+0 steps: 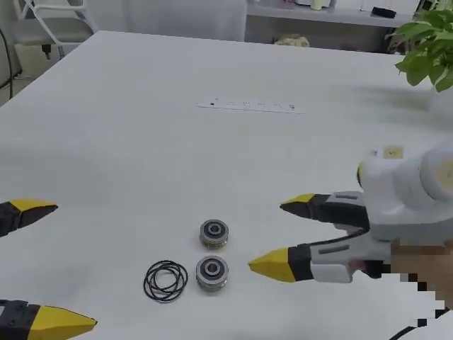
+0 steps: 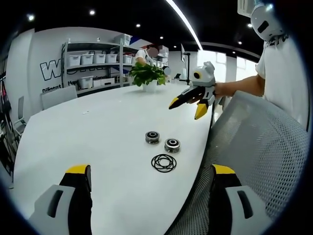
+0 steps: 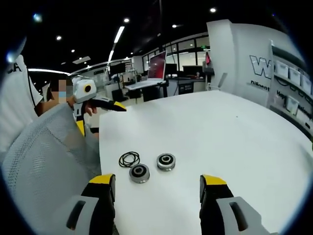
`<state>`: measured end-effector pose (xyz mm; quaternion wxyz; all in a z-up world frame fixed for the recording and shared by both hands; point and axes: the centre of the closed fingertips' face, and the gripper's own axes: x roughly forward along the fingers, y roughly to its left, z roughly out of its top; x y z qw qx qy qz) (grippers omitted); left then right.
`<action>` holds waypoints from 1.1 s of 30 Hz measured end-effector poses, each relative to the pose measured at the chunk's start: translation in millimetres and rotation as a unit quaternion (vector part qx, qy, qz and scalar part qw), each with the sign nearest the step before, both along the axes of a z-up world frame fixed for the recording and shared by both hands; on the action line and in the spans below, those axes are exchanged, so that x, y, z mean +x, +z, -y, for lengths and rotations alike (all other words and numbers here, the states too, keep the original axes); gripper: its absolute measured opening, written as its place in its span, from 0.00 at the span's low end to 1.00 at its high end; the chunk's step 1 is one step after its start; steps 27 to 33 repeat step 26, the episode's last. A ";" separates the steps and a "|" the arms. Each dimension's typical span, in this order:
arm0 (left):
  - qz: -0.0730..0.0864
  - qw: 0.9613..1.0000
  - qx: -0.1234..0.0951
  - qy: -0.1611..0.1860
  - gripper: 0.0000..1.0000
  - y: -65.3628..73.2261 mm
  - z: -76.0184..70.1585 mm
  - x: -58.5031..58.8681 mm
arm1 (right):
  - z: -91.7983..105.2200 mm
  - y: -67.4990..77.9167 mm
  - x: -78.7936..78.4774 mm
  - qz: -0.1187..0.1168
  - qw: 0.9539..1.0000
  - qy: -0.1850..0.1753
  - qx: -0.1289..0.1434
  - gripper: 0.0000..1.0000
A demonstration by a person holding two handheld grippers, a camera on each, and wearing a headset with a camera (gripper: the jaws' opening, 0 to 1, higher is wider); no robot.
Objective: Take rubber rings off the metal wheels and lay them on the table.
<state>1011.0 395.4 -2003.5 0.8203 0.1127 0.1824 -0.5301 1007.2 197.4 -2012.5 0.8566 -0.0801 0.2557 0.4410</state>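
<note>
**A:** What do you see at the left side?

**B:** The left hand-held gripper (image 1: 74,265) is over the near left part of the white worktop (image 1: 141,127). Its two jaws are spread wide and nothing is between them.

**A:** And where are the rings?

**B:** A small pile of black rubber rings (image 1: 165,280) lies flat on the worktop, close to its near edge. Just beside the pile, on its right, is the first metal wheel (image 1: 211,273), with a narrow gap between them. The second metal wheel (image 1: 214,233) is just behind the first one, a little farther from the near edge. Both wheels lie on their flat side. I cannot tell if a ring sits on either wheel.

**A:** What is at the right side?

**B:** The right hand-held gripper (image 1: 265,236) is to the right of the wheels, near them but apart. Its yellow tips point toward them, and its jaws are also spread and empty. A green plant (image 1: 428,49) is by the far right corner of the worktop.
</note>
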 end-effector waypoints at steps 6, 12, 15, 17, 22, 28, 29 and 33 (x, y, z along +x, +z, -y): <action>-0.010 1.000 0.002 0.001 0.99 -5.1 -1.3 -1.6 | 17.2 -14.9 -9.1 -0.008 1.000 -0.024 -0.011 0.74; -0.014 1.000 0.004 0.005 0.99 -9.2 -3.1 -2.8 | 28.7 -29.8 -20.9 -0.022 0.999 -0.042 -0.023 0.80; -0.017 1.000 0.005 0.008 0.99 -10.9 -4.4 -2.7 | 32.3 -34.9 -27.7 -0.027 0.998 -0.050 -0.024 0.83; -0.018 1.000 0.002 0.012 0.99 -11.3 -5.1 -2.3 | 33.5 -38.2 -32.9 -0.034 0.998 -0.054 -0.022 0.85; -0.022 1.000 0.008 0.017 0.99 -17.2 -6.5 -3.3 | 35.7 -43.5 -40.6 -0.034 0.997 -0.061 -0.024 0.88; -0.009 1.000 0.014 0.025 0.99 -17.7 -6.8 0.4 | 36.2 -41.4 -41.1 -0.027 0.997 -0.069 -0.020 0.96; -0.009 1.000 0.014 0.025 0.99 -17.7 -6.8 0.4 | 36.2 -41.4 -41.1 -0.027 0.997 -0.069 -0.020 0.96; -0.009 1.000 0.014 0.025 0.99 -17.7 -6.8 0.4 | 36.2 -41.4 -41.1 -0.027 0.997 -0.069 -0.020 0.96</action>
